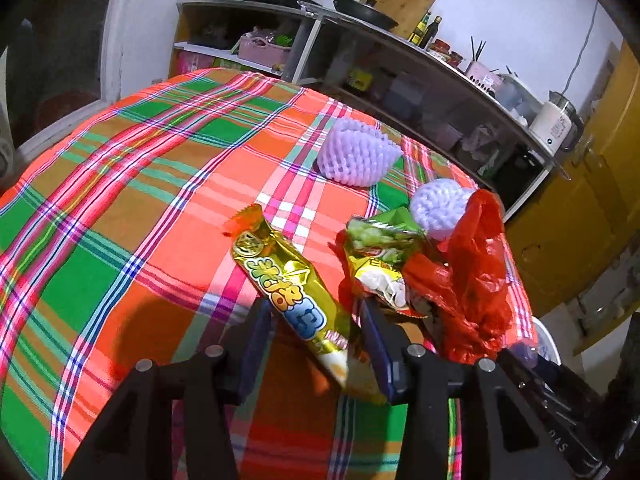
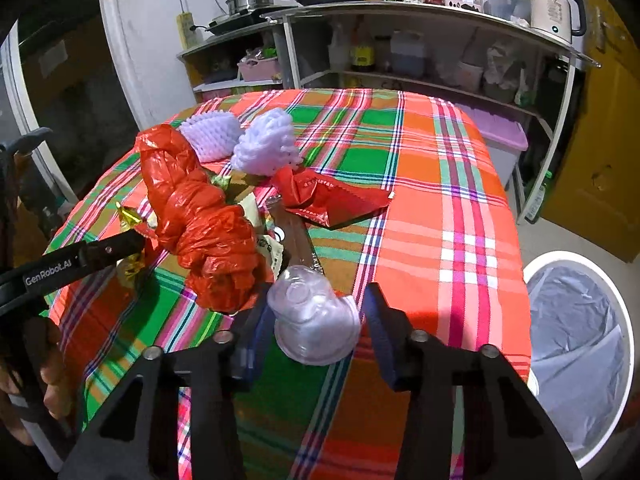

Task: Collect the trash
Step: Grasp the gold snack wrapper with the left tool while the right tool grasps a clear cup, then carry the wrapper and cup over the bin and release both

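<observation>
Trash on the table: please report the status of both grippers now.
Left gripper open around gold snack wrapper. Right gripper open around clear plastic cup. Red plastic bag lies close left. Bin at right.

So the trash is all bunched on the plaid worktop: a long gold snack wrapper (image 1: 288, 280) lying flat at an angle, a crumpled red plastic bag (image 2: 204, 224) with a green wrapper (image 1: 380, 236) beside it, and a flattened red packet (image 2: 336, 200). Two lilac foam fruit nets (image 1: 356, 152) (image 2: 266, 146) sit farther back. A crushed clear plastic cup (image 2: 314, 320) lies near the front edge, and the white bin (image 2: 580, 344) with a clear liner stands on the floor beside the worktop.
</observation>
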`<state>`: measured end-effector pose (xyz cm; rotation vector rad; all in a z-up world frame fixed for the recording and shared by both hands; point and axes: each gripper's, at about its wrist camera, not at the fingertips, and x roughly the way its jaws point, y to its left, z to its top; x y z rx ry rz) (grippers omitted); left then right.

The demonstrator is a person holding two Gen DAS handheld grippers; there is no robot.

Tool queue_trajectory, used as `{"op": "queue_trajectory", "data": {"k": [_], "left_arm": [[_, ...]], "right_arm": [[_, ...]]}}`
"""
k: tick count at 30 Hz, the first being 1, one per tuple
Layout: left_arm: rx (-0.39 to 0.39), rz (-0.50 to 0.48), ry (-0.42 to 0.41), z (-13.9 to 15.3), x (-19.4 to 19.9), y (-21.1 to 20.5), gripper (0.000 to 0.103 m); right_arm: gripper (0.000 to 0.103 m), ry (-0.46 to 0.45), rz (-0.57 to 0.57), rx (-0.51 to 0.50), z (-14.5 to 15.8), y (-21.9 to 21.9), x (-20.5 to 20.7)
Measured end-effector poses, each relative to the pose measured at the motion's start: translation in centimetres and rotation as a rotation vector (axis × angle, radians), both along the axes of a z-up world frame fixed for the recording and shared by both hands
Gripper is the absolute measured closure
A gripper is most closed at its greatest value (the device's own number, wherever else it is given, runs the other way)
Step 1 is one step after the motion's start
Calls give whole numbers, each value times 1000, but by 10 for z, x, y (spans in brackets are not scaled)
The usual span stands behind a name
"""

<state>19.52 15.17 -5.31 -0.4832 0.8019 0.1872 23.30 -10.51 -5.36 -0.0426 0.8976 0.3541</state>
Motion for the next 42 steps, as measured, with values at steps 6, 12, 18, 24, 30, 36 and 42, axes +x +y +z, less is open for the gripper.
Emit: {"op": "queue_trajectory", "data": {"k": [6, 12, 18, 24, 30, 36, 42], "left_arm": [[88, -6, 20, -2, 4, -10, 75], [103, -20, 25, -1, -1, -12, 92], [127, -52, -5, 8, -19, -21, 96], [159, -113, -68, 28, -46, -44, 96], [179, -202, -139, 54, -65, -79, 96], [180, -308, -189, 71, -74, -120, 96], [178, -394, -211, 79, -72, -152, 96]], "right_arm": [[68, -4, 4, 17, 1, -3, -1], [68, -16, -2, 31, 4, -12, -7], [68, -37, -9, 42, 12, -23, -23], [68, -76, -28, 43, 26, -36, -43], [68, -121, -54, 43, 45, -53, -65], [68, -150, -96, 35, 58, -75, -83], [68, -172, -147, 31, 65, -98, -94]]}}
